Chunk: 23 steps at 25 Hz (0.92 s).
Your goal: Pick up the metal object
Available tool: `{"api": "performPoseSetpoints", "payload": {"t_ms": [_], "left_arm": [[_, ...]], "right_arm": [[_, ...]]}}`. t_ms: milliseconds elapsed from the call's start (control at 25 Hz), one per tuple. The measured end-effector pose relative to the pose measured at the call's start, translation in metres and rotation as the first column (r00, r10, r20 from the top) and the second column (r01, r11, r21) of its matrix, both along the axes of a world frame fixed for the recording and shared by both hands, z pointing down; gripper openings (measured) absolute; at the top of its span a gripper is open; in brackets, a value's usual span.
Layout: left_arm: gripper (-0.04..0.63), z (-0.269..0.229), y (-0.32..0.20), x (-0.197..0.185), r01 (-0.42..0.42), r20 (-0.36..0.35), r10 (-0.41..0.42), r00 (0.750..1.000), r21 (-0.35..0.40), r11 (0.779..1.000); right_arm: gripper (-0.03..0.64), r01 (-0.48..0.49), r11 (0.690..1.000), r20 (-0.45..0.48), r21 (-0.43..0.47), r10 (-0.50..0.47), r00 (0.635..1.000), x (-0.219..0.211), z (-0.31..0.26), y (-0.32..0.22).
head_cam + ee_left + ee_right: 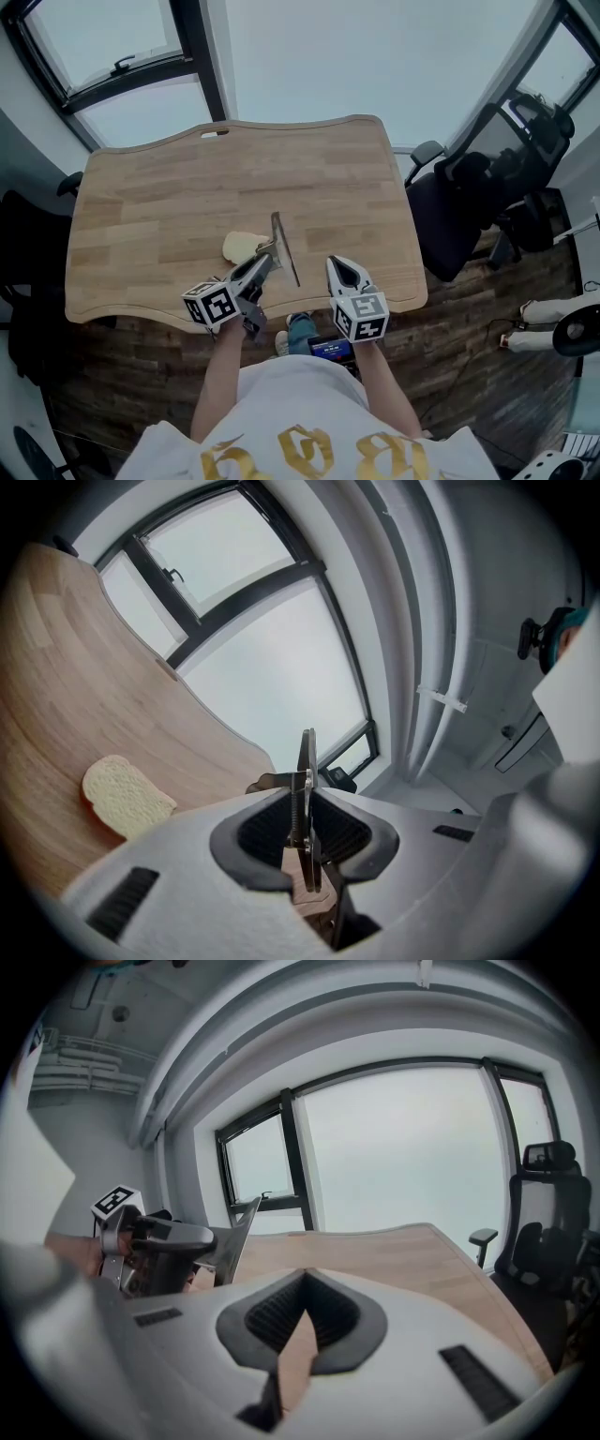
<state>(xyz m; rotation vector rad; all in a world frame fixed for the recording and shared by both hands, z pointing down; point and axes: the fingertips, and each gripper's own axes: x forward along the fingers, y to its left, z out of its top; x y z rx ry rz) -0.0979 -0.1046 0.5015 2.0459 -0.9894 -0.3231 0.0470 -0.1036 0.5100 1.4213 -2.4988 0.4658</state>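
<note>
The metal object is a thin flat blade with a short handle, and my left gripper is shut on that handle, holding the blade lifted over the front of the wooden table. In the left gripper view the blade stands edge-on between the jaws. A slice of bread lies on the table just left of the blade, and the slice of bread shows low on the left in the left gripper view. My right gripper hovers shut and empty at the front edge, to the right of the blade. The right gripper view shows the blade on its left.
A black office chair stands close to the table's right edge. Windows run behind the far edge. The person's legs and feet are under the front edge. A white device sits on the floor at right.
</note>
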Motion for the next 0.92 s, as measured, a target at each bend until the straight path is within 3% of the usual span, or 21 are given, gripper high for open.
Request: {"api": "performPoseSetpoints", "payload": {"t_ms": [920], "left_arm": [[0.078, 0.0023, -0.0011, 0.0005, -0.015, -0.01, 0.015, 1.0, -0.012, 1.0]], "right_arm": [[0.011, 0.007, 1.0, 0.004, -0.001, -0.007, 1.0, -0.0068, 0.0011, 0.0015]]}}
